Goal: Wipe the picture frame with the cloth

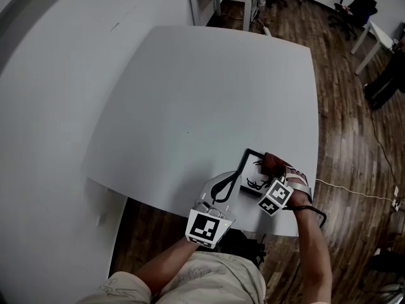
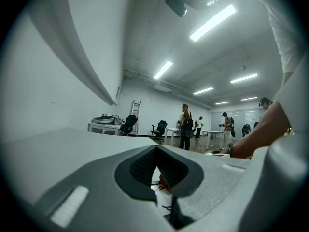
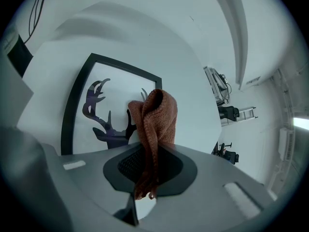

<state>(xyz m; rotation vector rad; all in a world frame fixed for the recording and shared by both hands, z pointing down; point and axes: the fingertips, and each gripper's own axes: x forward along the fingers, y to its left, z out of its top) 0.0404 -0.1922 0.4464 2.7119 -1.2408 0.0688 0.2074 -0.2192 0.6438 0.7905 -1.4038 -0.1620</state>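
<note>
Right gripper [image 3: 152, 154] clenched on rust-brown cloth [image 3: 157, 114], cloth on picture frame [image 1: 252, 173] at the desk [image 1: 209, 100] near edge. Left gripper [image 1: 229, 183] pinches the frame's left edge.

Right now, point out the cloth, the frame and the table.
cloth [image 3: 157, 112], right gripper view, on its bunched top.
frame [image 3: 123, 88], right gripper view, on the white picture inside the border.
table [image 1: 190, 94], head view, on its bare top.
</note>
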